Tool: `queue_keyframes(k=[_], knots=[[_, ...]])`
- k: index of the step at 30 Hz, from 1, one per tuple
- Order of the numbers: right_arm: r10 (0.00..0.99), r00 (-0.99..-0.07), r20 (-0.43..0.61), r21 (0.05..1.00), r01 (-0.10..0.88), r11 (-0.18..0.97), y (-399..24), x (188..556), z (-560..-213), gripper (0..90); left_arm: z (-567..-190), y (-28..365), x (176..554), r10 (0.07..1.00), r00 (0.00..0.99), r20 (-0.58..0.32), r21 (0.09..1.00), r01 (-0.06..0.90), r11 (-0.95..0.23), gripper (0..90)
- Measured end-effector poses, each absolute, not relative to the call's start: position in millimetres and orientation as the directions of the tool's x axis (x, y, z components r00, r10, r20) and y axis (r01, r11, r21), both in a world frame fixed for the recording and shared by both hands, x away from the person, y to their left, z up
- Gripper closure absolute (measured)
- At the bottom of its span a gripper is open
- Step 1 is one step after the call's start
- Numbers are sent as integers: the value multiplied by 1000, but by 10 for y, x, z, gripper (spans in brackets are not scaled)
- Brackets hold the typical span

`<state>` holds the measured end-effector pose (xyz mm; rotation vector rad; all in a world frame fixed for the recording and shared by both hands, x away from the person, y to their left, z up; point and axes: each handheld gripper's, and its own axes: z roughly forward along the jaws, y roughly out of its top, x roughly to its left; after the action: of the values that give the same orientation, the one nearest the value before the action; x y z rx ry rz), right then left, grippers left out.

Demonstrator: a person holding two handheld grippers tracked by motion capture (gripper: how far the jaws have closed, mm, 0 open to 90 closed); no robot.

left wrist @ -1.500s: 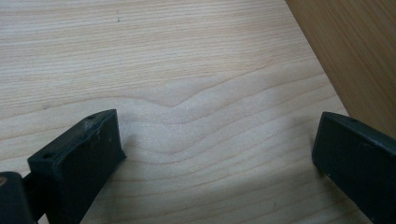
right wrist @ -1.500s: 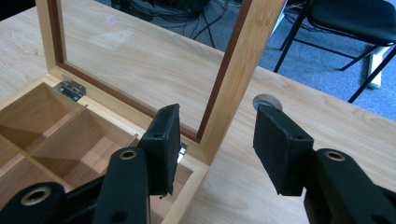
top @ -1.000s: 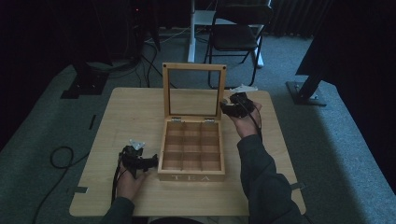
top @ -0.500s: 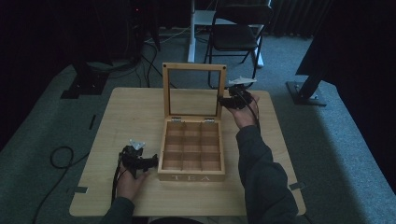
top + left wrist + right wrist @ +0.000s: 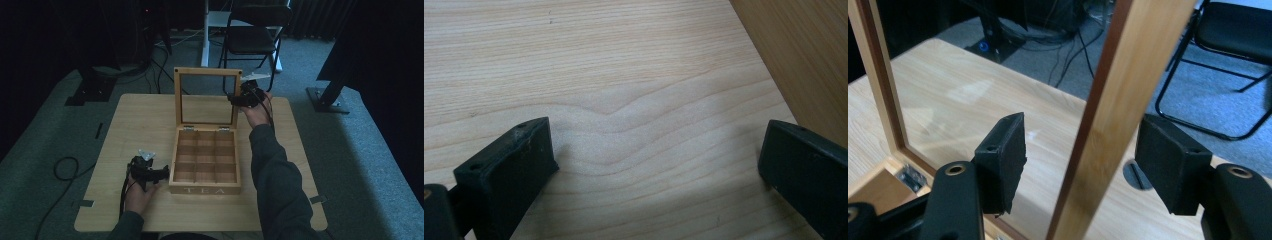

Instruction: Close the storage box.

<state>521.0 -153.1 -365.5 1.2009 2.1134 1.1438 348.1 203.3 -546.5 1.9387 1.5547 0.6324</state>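
We see the wooden tea box (image 5: 205,164) in the middle of the table (image 5: 135,120), its glass-paned lid (image 5: 206,97) standing upright. The right gripper (image 5: 239,98) sits at the lid's right edge; its jaws have just been opening, and the frame (image 5: 1113,100) now stands between them with a gap on each side. The left gripper (image 5: 161,173) rests on the tabletop just beside the box's left wall, jaws wide and apparently empty, though the high view is dim.

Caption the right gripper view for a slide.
Right gripper, jaws just opening, straddles the upright wooden-framed glass lid of the tea box without touching.
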Motion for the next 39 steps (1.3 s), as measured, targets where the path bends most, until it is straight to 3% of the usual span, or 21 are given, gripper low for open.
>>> queue_keyframes(k=[7,13,19,39], knots=[[851,-517,90,852,483,203,-1524,5359,-3628,378,-5464,2035,3481,977,214,13,686,709,-165,16],[851,-518,89,861,470,196,-1542,5328,-3630,425,-5464,2035,3481,977,214,13,686,709,-165,16],[849,-523,79,885,429,182,-1587,5175,-3633,482,-5464,2035,3480,977,215,13,685,709,-165,16],[812,-584,14,916,332,223,-1691,4672,-3514,552,-5464,2035,3481,977,215,14,686,708,-166,16]])
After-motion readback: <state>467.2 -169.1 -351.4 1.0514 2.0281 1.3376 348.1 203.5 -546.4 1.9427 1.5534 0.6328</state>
